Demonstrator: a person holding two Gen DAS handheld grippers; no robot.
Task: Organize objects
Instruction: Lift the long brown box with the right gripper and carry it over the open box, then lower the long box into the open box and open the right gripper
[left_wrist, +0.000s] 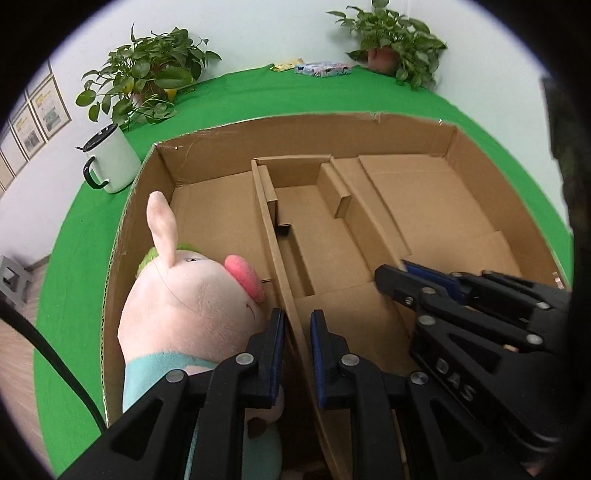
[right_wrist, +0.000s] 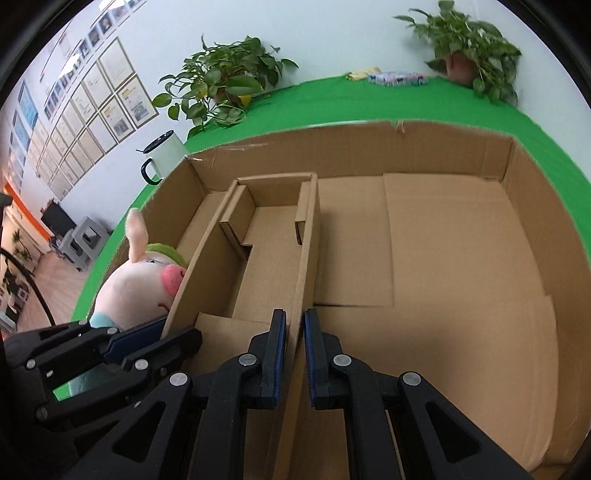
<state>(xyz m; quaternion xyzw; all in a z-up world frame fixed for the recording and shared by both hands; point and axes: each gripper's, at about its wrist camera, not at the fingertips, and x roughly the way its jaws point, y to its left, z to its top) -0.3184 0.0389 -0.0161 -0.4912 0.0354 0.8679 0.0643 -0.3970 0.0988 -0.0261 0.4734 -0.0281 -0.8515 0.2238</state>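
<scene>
Reading "DAS" on the right tool (left_wrist: 391, 275).

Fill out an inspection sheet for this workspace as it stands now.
Surface: green-covered table, largely taken up by a big open cardboard box.
Job's things: cardboard insert tray sits inside the box; pink plush pig stands in the box's left compartment beside the tray.
Clutter: white lidded mug left of the box; patterned packet and yellow item at the far edge.
Grippers: left tool shut on the tray's left wall; right tool shut on its right wall.
Cables: black cable at the left.
Surroundings: two potted plants; framed papers on the wall.
</scene>
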